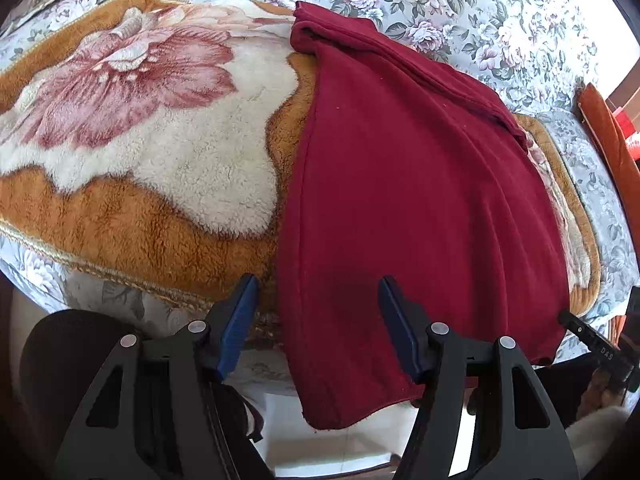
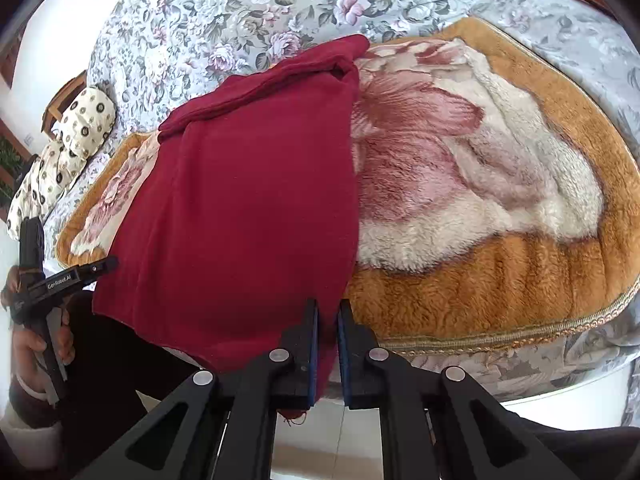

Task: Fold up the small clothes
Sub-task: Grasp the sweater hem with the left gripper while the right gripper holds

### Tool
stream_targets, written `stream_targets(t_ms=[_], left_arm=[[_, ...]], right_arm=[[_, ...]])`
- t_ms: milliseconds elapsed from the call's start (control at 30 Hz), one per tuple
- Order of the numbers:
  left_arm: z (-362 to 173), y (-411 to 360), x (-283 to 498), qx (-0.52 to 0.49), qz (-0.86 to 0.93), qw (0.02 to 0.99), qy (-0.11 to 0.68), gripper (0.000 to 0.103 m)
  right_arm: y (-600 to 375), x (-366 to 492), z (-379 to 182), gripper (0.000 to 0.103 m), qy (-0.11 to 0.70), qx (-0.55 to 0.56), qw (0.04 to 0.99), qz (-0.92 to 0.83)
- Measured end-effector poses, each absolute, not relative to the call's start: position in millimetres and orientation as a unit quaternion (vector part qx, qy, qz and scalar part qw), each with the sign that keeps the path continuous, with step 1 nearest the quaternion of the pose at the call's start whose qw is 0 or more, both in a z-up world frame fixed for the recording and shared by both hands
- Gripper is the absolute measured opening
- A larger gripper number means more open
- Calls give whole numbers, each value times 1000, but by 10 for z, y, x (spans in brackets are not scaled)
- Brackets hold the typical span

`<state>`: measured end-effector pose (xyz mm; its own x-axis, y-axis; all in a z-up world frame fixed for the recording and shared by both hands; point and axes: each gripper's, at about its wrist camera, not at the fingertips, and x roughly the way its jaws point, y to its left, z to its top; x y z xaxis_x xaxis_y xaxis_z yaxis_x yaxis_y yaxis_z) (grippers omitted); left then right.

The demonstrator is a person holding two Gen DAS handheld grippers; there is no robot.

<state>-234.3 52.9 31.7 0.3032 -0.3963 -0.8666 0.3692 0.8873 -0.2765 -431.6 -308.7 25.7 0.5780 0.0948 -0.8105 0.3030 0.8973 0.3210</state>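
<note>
Garment [image 1: 420, 200]: plain dark red. Blanket [image 1: 152, 168]: tan, with cream and pink flower. Bedspread [image 1: 460, 4]: grey-blue floral print. Pillow [image 2: 64, 152]: cream, dark dots. Gripper pads [image 1: 236, 320]: blue.

Both wrist cameras look steeply down from close above the bed's near edge: the left view faces the dark red fleece garment [image 1: 400, 184] from its left, the right view from its right; the 2 views share it and the plush tan-and-cream floral blanket [image 1: 168, 168].

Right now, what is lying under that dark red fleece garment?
The dark red fleece garment lies on a plush tan blanket with a pink flower, over a grey floral bedspread. Whatever sits directly beneath the cloth is covered.
</note>
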Motion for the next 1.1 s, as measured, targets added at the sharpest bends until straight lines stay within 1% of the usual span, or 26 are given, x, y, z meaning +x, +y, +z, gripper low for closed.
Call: stream_targets(t_ms=[133, 167, 200, 233, 267, 433, 700, 800, 833, 867, 900, 933, 967, 1000, 1033, 1100], left_arm=[[255, 521, -2432, -8, -230, 806, 545, 62], [253, 508, -2441, -3, -228, 806, 546, 62], [244, 496, -2452, -1, -226, 805, 549, 65], [230, 479, -2455, -4, -227, 802, 552, 70], [203, 482, -2458, -8, -228, 798, 558, 71], [113, 496, -2426, -17, -220, 790, 572, 72], [100, 479, -2420, -19, -222, 791, 570, 73], [99, 464, -2431, -15, -223, 796, 563, 73], [102, 457, -2442, -14, -225, 797, 561, 69], [104, 457, -2452, -14, -225, 798, 559, 65], [110, 472, -2461, -19, -228, 796, 560, 54], [125, 492, -2468, -23, -232, 793, 563, 38], [149, 512, -2481, -26, -236, 792, 563, 28], [191, 531, -2506, -25, -240, 793, 560, 12], [238, 544, -2530, -27, -249, 792, 557, 10], [363, 560, -2576, -27, -263, 795, 546, 10]], right_arm=[[-3143, -4352, 221, 8, 444, 260, 856, -50], [-3150, -4363, 220, 12, 440, 266, 856, -50], [-3143, -4393, 214, 22, 440, 270, 855, -47], [-3133, -4401, 208, 30, 443, 275, 852, -41], [-3113, -4410, 200, 40, 447, 280, 849, -32], [-3035, -4389, 90, 40, 465, 289, 837, -15], [-3036, -4349, 23, 40, 463, 311, 830, -12], [-2991, -4337, 39, 39, 466, 293, 835, -10], [-2963, -4319, 55, 35, 469, 284, 836, -6], [-2946, -4304, 71, 20, 468, 285, 837, 5], [-2941, -4298, 93, 9, 464, 291, 837, 17], [-2926, -4288, 125, 9, 462, 291, 838, 24], [-2908, -4278, 169, 9, 461, 285, 840, 31], [-2898, -4272, 217, 9, 458, 282, 842, 38], [-2901, -4271, 255, 9, 454, 286, 842, 47], [-2923, -4261, 372, 9, 437, 302, 844, 73]])
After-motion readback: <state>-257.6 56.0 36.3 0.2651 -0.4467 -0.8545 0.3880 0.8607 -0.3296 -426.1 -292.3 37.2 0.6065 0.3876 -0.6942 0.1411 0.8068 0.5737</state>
